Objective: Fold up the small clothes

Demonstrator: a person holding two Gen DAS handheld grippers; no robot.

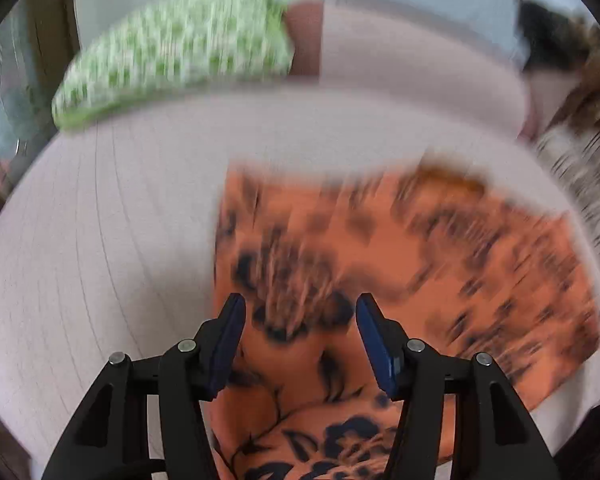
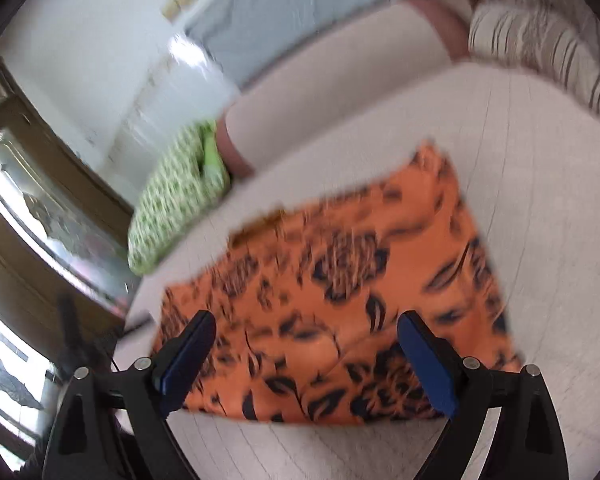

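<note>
1. Cloth: orange garment [image 2: 340, 284] w/ dark flower print lies on a pale pinkish cushion surface [image 2: 520, 168], looks like a sofa seat. Mostly flat; one layer looks lapped over another along the near part in the right wrist view.
2. Same garment in the left wrist view [image 1: 420, 248], heavily blurred, running from under the jaws out toward the right edge.
3. Left gripper [image 1: 300, 320]: fingers apart, roughly mid-width gap. It sits above the garment's near end; fabric shows between and below the blue pads [image 1: 374, 340], but the pads don't press on it. Whether the tips touch the cloth can't be told.
4. Right gripper [image 2: 306, 340]: fingers spread wide, nothing clamped. It is above the garment's near edge; the cloth fills the gap in view but pads [image 2: 432, 364] are clear of it.
5. Green-and-white patterned pillow [image 2: 180, 196] at the far left end of the seat, leaning against the backrest [image 2: 340, 92]; also seen top left in the left wrist view [image 1: 172, 56]. Well apart from the garment.
6. Striped beige fabric [image 2: 540, 48] bunched at the far right corner of the seat, apart from the garment.
7. Dark wooden-framed glass panel [image 2: 32, 208] beside the sofa's left end, white wall [image 2: 80, 32] behind.
8. Both views are motion-blurred; fine detail of the folds is unclear.
</note>
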